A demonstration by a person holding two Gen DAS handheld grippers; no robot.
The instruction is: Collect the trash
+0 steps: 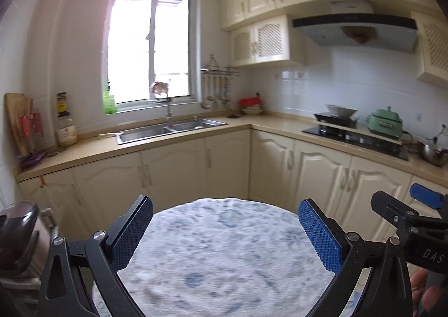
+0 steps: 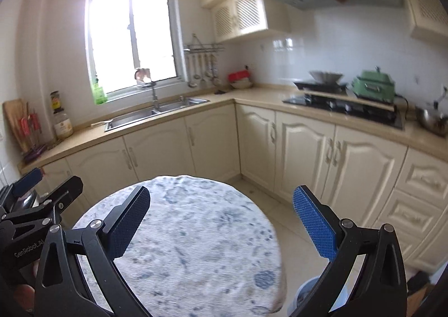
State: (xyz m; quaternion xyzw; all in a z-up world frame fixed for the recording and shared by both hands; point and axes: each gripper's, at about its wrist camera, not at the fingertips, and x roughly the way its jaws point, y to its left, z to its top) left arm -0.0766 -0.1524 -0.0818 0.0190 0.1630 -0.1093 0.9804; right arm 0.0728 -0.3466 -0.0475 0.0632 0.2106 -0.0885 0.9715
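Both grippers are hovering side by side above a round surface (image 1: 224,255) covered with a white cloth bearing a blue pattern. The left gripper (image 1: 225,228) is holding its jaws wide apart, with nothing between the blue pads; only the cloth is showing in the gap. The right gripper (image 2: 221,221) is likewise standing with jaws spread and gripping nothing. In the left wrist view the right gripper is showing at the right edge, and part of a hand (image 1: 425,291) is visible beneath it.

No trash is showing on the visible part of the surface in either view. A pale blue container (image 2: 310,297) is standing on the floor just beside the right-hand edge of the surface; its contents cannot be told, as the gripper arm is partly covering it.

Beyond the far edge of the surface, cream cabinets (image 2: 218,146) are running along two walls. A steel double sink (image 1: 170,129) is sitting under the window (image 1: 148,50). A black hob (image 2: 344,109) is carrying a green pot (image 2: 373,88) at the right. A dark-lidded appliance (image 1: 19,233) is standing off the near left edge.
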